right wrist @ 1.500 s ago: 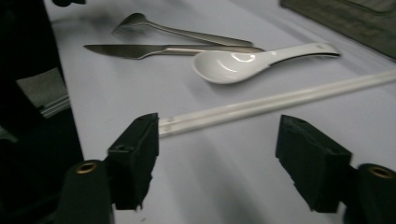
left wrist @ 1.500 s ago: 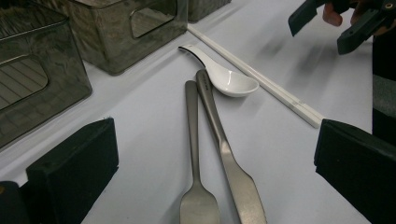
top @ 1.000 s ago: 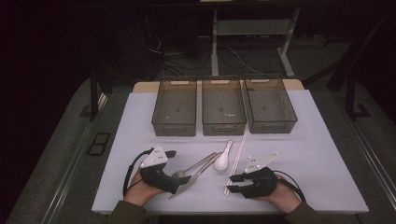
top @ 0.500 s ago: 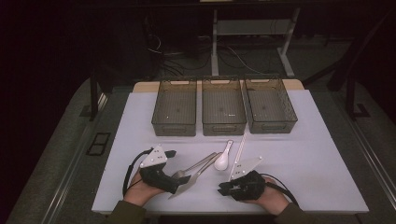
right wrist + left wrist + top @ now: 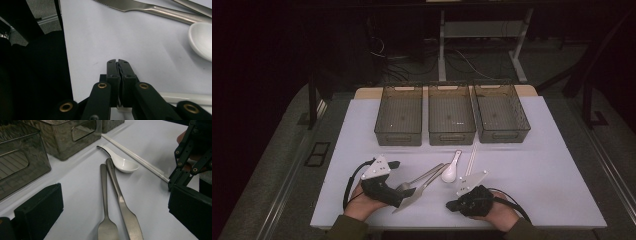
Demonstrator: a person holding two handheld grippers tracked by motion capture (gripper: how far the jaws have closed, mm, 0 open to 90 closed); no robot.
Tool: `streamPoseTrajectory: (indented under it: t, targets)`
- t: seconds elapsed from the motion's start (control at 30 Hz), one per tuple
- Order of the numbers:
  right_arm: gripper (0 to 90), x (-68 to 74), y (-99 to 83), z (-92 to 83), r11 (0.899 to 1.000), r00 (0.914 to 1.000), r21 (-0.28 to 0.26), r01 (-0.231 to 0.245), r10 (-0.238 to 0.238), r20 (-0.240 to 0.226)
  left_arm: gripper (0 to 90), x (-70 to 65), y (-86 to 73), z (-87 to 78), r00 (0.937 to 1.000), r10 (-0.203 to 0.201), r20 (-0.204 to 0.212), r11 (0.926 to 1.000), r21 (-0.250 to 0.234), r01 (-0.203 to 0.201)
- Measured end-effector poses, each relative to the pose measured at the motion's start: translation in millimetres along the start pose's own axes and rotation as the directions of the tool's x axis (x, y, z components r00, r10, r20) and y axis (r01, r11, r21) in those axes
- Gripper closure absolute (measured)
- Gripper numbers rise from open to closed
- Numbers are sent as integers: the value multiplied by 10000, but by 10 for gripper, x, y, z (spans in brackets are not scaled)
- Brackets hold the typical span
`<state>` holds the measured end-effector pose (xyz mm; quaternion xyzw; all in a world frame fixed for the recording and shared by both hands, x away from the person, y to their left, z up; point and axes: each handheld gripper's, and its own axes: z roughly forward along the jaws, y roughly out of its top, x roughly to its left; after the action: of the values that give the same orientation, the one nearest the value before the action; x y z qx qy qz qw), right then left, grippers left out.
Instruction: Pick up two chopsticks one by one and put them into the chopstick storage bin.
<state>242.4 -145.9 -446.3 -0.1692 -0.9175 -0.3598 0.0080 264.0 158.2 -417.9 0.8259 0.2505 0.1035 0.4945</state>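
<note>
A steel fork point(image 5: 104, 195) and knife point(image 5: 120, 198) lie side by side on the white table, handles toward a white ceramic spoon point(image 5: 125, 165). A long white chopstick point(image 5: 135, 157) lies just beyond the spoon. My left gripper point(image 5: 115, 195) is open, its jaws wide on either side of the fork and knife, touching neither. My right gripper point(image 5: 117, 63) has just been closing and is now shut, pads pressed together with nothing between them. It points left near the front edge point(image 5: 453, 205). The chopstick's near end point(image 5: 185, 98) runs under its body.
Three dark see-through bins point(image 5: 398, 115) point(image 5: 452, 114) point(image 5: 502, 112) stand in a row at the back of the table. The white tabletop point(image 5: 552, 170) extends to the right of my right hand. Dark floor and a metal frame lie beyond the table.
My right hand has moved a little toward the front edge and to the left, and its jaws have closed. The left hand and the cutlery have not moved.
</note>
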Motion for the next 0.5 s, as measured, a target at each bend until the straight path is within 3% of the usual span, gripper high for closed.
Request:
streamPoseTrajectory:
  t: [0.5]
  targets:
    - [874,-21,-147,-165,9996,9999,267,-90,87,111,0,5,-2,-2,10000,-53,-17,10000,6,53]
